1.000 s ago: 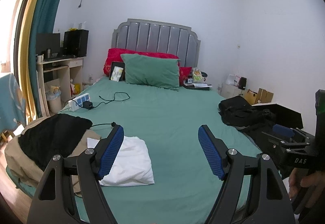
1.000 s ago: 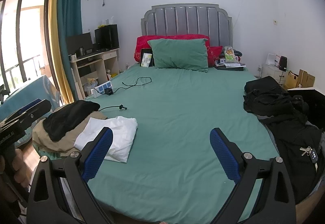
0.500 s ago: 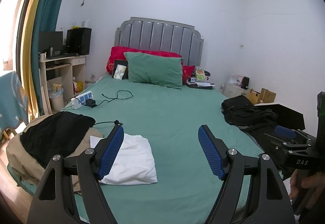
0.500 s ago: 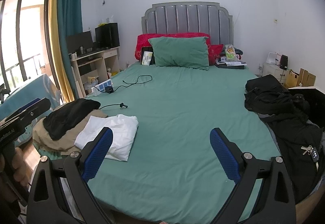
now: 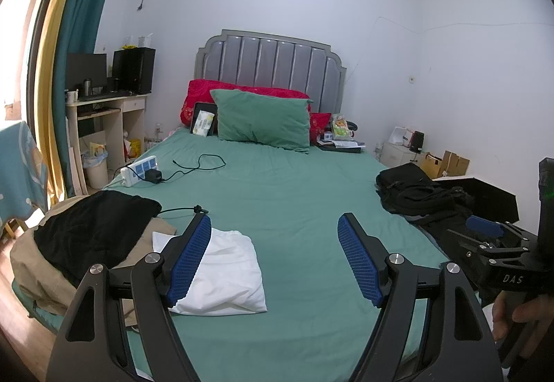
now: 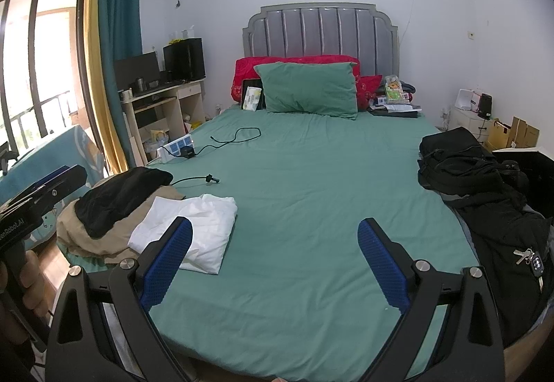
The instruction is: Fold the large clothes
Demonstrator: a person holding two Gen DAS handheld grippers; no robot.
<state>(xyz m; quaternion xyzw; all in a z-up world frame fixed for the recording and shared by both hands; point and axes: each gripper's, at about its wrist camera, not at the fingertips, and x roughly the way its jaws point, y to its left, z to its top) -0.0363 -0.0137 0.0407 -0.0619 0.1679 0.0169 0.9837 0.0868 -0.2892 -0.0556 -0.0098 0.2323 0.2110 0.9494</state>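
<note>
Below left claw point(image 5: 273, 261), folded white garment point(image 5: 225, 274), claw spread, empty

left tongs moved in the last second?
Yes. In the left wrist view the headboard sits slightly lower and further right than before, so the left tongs tilted slightly up and left.

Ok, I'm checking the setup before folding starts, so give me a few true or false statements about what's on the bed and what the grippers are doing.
1. The left gripper is open and holds nothing. True.
2. The right gripper is shut on the white cloth. False: it is open and empty; the white cloth lies on the bed.
3. The black garment lies on top of a tan one. True.
4. The keys rest on the green pillow. False: they lie on the black clothes at the bed's right side.
5. The power strip sits near the bed's left edge. True.
</note>
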